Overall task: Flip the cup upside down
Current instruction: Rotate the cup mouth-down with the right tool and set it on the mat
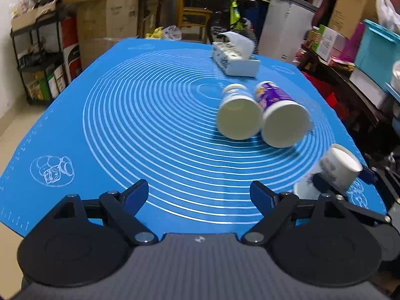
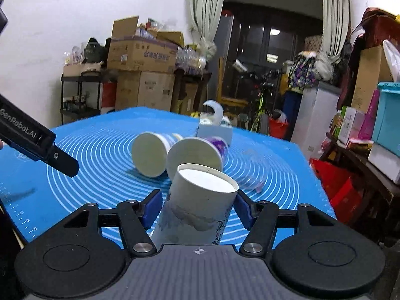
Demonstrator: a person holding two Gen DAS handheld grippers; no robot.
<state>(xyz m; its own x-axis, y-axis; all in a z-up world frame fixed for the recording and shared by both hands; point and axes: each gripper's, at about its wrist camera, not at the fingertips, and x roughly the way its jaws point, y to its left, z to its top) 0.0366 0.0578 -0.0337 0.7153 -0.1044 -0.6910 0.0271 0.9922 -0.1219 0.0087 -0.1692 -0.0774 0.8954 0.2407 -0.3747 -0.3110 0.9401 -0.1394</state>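
My right gripper [image 2: 197, 206] is shut on a white paper cup [image 2: 200, 207] with grey ink print, held tilted with its base end up and away from me. The same cup [image 1: 335, 172] shows at the right edge of the left wrist view, held just above the blue mat [image 1: 150, 125]. My left gripper [image 1: 200, 195] is open and empty over the mat's near edge. Two more cups lie on their sides mid-mat, open ends toward me: a blue-printed one [image 1: 237, 113] and a purple one [image 1: 282, 117].
A white tissue box [image 1: 233, 58] stands at the mat's far side. The left gripper's body [image 2: 32, 140] reaches in at the left of the right wrist view. Shelves and cartons [image 1: 100, 25] and a cluttered side table [image 1: 350, 80] surround the table.
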